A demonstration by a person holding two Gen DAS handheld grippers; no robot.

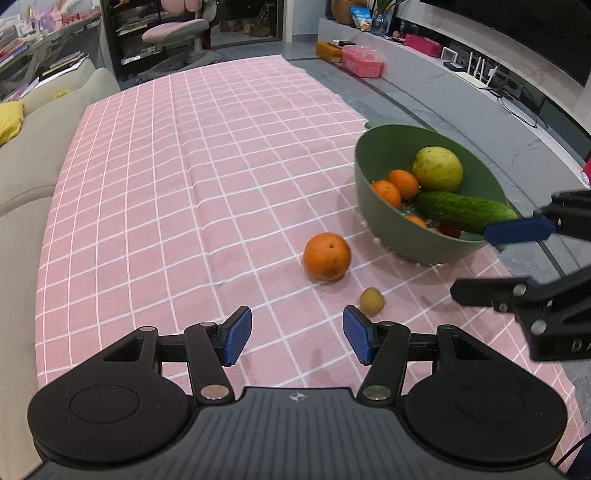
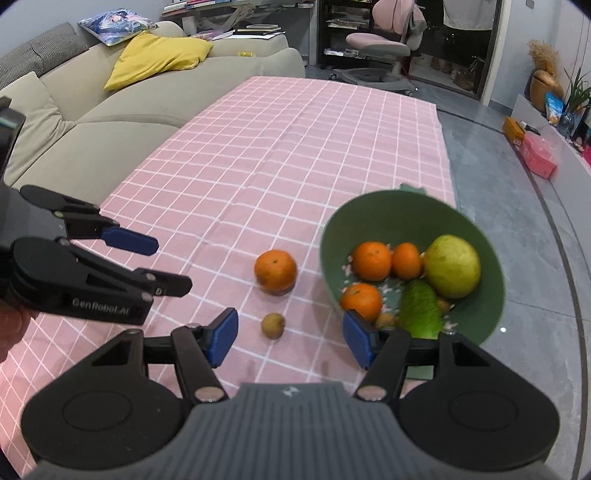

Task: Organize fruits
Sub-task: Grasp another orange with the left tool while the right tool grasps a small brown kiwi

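A green bowl (image 1: pixel 373 192) (image 2: pixel 406 218) sits tilted at the table's right edge. It holds several oranges (image 1: pixel 404 181) (image 2: pixel 371 260), a yellow-green guava (image 1: pixel 437 168) (image 2: pixel 452 266) and a cucumber (image 1: pixel 461 211) (image 2: pixel 421 312). A loose orange (image 1: pixel 327 256) (image 2: pixel 276 271) and a small brown fruit (image 1: pixel 372 301) (image 2: pixel 273 325) lie on the pink checked cloth (image 1: pixel 207 177) (image 2: pixel 277 155). My left gripper (image 1: pixel 297 334) (image 2: pixel 170 262) is open and empty, just short of the small fruit. My right gripper (image 2: pixel 290 338) (image 1: pixel 476 258) is open and empty beside the bowl's near rim.
A beige sofa (image 2: pixel 110 110) (image 1: pixel 33 147) with a yellow cushion (image 2: pixel 159 59) runs along the table's left side. A pink office chair (image 2: pixel 384 40) (image 1: pixel 177 33) stands beyond the far end. Grey floor (image 2: pixel 517 221) and a low TV shelf (image 1: pixel 461 77) lie to the right.
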